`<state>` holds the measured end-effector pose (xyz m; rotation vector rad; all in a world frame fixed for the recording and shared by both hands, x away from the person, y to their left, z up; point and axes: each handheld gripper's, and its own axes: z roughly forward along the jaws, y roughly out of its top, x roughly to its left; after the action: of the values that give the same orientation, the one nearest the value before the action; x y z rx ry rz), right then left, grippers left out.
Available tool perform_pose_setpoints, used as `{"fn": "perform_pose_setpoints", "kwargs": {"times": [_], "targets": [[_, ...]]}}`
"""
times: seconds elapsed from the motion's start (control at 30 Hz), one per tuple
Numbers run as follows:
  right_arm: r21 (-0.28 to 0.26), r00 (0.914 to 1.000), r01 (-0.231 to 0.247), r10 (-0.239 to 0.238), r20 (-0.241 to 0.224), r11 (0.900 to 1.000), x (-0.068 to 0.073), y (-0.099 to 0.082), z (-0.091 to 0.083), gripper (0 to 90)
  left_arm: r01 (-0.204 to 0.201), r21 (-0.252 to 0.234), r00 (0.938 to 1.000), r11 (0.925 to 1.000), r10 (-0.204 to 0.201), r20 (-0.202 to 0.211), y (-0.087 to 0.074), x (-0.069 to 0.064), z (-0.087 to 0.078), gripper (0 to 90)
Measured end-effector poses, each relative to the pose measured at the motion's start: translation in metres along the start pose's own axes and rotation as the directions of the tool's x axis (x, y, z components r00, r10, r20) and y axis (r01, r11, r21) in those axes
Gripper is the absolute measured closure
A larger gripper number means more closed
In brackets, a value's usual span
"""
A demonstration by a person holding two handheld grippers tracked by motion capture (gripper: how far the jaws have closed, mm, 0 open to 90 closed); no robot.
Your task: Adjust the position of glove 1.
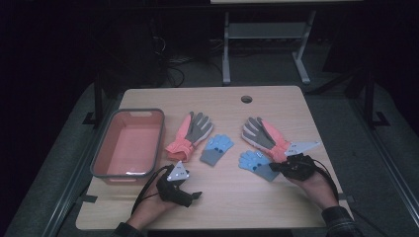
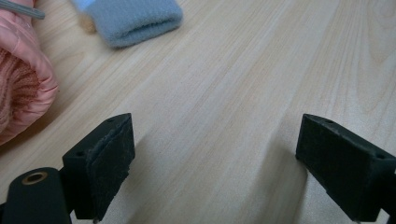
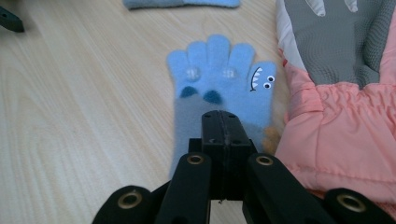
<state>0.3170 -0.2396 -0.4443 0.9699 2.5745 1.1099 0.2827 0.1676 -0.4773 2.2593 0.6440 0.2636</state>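
Two small blue knit gloves and two larger pink-and-grey gloves lie on the wooden table. My right gripper (image 1: pixel 273 168) (image 3: pixel 224 116) is shut, its jaws pressed together on the cuff of the right blue glove (image 1: pixel 253 161) (image 3: pixel 219 70), which has a shark face on one finger. Beside it lies the right pink glove (image 1: pixel 264 136) (image 3: pixel 341 121). My left gripper (image 1: pixel 190 185) (image 2: pixel 215 168) stands open over bare wood with nothing between its jaws. The left pink glove's cuff (image 1: pixel 180 145) (image 2: pixel 23 93) and the left blue glove (image 1: pixel 216 148) (image 2: pixel 135 21) lie just beyond it.
A pink basket with a grey rim (image 1: pixel 101 158) stands at the table's left. A round cable hole (image 1: pixel 246 98) is near the far edge. Beyond the table stands a metal frame (image 1: pixel 267 44) on the dark floor.
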Motion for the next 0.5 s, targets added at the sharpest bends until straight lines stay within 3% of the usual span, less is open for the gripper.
{"fn": "perform_pose_setpoints", "kwargs": {"times": [0.23, 0.5], "targets": [[0.065, 0.9999, 0.012, -0.012, -0.008, 0.9978, 0.000, -0.002, 0.015, 90.0, 0.003, 0.000, 1.0000, 1.0000, -0.003, -0.001, 0.000, 0.000, 0.000, 11.0], [0.067, 0.9990, 0.018, -0.016, -0.041, 0.9976, 0.009, 0.001, 0.019, 90.0, -0.001, 0.004, 1.0000, 1.0000, 0.001, -0.003, 0.000, 0.000, 0.000, 11.0]]}}
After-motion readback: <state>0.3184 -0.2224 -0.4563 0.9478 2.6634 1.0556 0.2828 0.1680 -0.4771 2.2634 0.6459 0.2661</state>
